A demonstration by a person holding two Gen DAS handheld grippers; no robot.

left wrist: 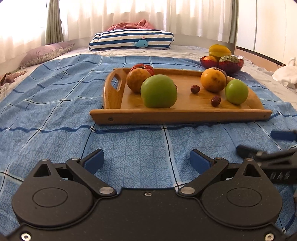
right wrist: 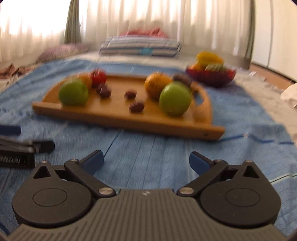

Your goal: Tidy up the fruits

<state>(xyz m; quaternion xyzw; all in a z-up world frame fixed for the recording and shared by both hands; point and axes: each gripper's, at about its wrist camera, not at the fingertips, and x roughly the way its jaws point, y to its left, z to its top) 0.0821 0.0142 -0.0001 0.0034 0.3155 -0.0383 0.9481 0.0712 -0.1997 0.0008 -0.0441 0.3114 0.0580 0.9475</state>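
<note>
Bedspread (left wrist: 55,103), blue checked, across whole left-wrist frame; purple pillow (left wrist: 44,53) upper left, striped whale pillow (left wrist: 131,40) top centre before white curtains (left wrist: 120,14). Wooden tray (left wrist: 178,113) centre to centre right, on bedspread. On tray, left to right: red tomato (left wrist: 143,67) at back edge, brownish-orange fruit (left wrist: 136,78) just in front, large green fruit (left wrist: 158,91) touching it, two small dark-red dates (left wrist: 195,89) (left wrist: 215,101) mid-tray, orange fruit (left wrist: 213,79), smaller green fruit (left wrist: 236,91) at right end. Red bowl (left wrist: 221,64) upper right, beyond tray, on bed: yellow star fruit (left wrist: 220,50), orange fruit, green scaly fruit inside. White cloth (left wrist: 285,74) far right.

Left gripper (left wrist: 146,159) bottom centre, fingers wide apart, only bedspread between, well short of tray. Right gripper (right wrist: 146,159) bottom centre of blurred right-wrist frame, fingers spread wide, empty, bedspread below; also visible at lower right edge of left-wrist frame, just beside left one. Same tray (right wrist: 130,122) mid-frame there, bowl (right wrist: 210,76) upper right.
</note>
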